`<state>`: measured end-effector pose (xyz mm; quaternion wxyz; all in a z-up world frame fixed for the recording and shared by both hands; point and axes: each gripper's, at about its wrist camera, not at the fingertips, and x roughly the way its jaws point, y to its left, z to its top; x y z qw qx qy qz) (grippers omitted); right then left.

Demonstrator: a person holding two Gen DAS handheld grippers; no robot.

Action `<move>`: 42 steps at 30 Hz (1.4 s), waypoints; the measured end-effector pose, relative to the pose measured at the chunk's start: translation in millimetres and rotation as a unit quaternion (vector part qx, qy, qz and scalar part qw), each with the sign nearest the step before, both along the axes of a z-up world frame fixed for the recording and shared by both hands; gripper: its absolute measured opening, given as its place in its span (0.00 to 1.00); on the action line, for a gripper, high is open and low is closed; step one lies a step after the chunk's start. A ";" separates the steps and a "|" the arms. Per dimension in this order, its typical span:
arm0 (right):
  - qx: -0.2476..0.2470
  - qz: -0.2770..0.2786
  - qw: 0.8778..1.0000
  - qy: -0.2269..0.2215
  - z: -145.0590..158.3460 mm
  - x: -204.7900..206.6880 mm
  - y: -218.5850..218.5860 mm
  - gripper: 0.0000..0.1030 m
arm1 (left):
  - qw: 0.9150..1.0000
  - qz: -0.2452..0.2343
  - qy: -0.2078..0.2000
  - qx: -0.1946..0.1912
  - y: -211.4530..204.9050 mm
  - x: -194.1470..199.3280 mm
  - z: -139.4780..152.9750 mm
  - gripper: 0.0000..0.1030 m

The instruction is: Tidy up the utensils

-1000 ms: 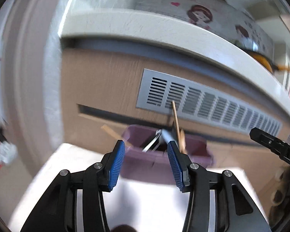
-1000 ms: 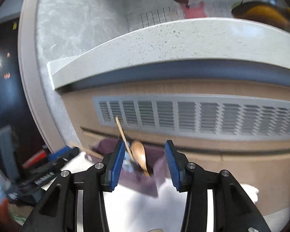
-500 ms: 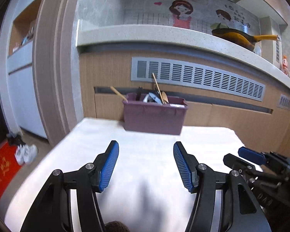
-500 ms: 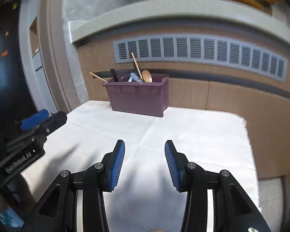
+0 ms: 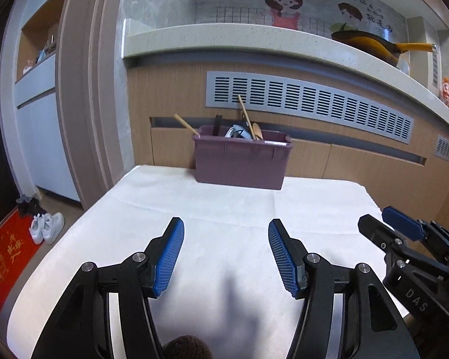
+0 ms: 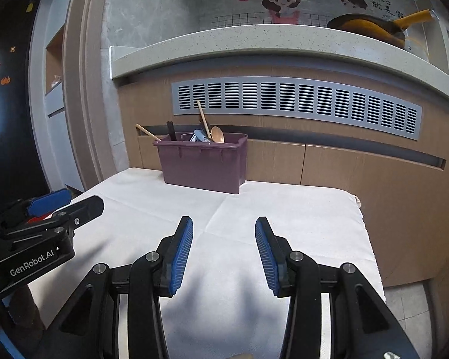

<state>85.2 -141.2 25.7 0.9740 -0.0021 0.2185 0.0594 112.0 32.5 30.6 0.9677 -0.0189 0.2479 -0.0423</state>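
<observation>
Your table (image 5: 224,209), white-clothed, carries the purple bin (image 5: 242,161) at its far edge. Utensils (image 5: 244,125) stand inside it. Your left gripper (image 5: 226,257) and right gripper (image 6: 224,251) hover near-side, both released, holding nothing.

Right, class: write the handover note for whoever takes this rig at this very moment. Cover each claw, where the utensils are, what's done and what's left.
Left claw: open, holding nothing, above the white cloth.
Right claw: open, holding nothing, beside it.
Utensils: all those visible stand in the purple bin at the far edge of the cloth, including a wooden spoon and a wooden stick leaning out to the left.
Done: no utensil shows loose on the cloth.
Left: apparently nothing; check outside the views.
</observation>
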 end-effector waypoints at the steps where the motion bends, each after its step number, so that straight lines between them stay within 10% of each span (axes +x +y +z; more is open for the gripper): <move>1: 0.001 0.000 1.000 0.000 -0.1 -0.3 -1.4 0.40 | 1.000 0.000 0.001 -0.002 0.9 0.0 -0.5 0.58; 42: 0.004 -0.001 1.000 0.008 -3.2 -1.5 -2.4 0.42 | 1.000 0.001 0.017 -0.004 1.2 -0.4 -3.4 0.58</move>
